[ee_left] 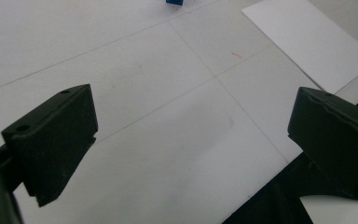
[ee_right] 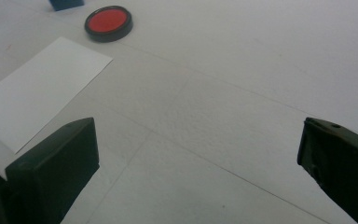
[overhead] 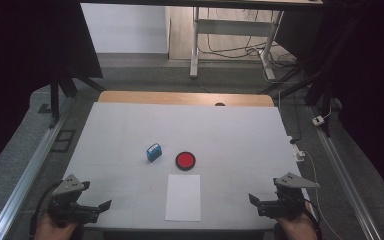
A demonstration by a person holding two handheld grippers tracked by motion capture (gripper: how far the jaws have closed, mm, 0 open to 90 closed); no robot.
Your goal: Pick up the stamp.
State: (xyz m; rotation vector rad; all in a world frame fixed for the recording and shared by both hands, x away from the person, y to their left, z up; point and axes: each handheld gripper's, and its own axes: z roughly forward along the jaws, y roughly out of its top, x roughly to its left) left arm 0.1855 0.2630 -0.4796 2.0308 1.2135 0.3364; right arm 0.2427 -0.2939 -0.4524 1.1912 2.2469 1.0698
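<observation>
Centrally, paper lies near edge, blue box and red disc just beyond; left gripper and right gripper flank it, both spread, empty.

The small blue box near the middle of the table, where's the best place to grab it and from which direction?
Probably from above, jaws closing across the two long sides of the blue box. It stands upright and apart from the red disc on its right, so there looks to be room on both sides. The left gripper is the nearer one and its jaws stand open with nothing between them.
</observation>
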